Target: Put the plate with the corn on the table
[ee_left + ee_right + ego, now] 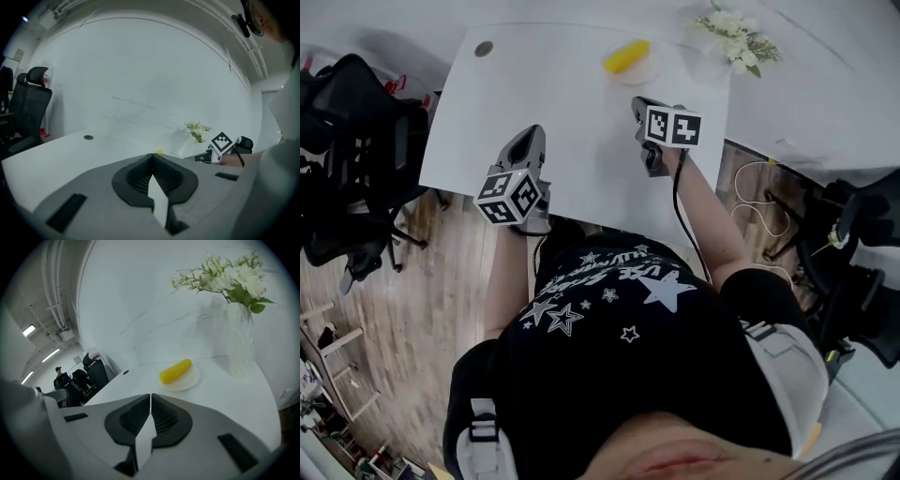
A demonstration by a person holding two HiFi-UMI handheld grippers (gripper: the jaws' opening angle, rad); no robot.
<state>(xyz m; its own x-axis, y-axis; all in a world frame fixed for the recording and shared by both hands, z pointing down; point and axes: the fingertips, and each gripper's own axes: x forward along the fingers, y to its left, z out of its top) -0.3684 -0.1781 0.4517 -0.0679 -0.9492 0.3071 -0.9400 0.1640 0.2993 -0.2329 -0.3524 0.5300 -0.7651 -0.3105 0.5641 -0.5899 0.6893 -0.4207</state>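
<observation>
Head view: the plate (652, 68) with the corn (627, 56) rests on the white table (581, 122), upper centre of the frame; a vase of flowers (734, 33) stands at its right, upper right; the left gripper (526, 142) sits at centre left and the right gripper (640, 105) just below the plate, apart from it.

Left gripper view: jaws pressed together, nothing between them; a yellow tip of the corn (159, 151) shows just above them at centre.

Right gripper view: jaws closed together and empty; plate (190, 380) and corn (176, 370) lie beyond them at centre, beside the vase at right.
</observation>
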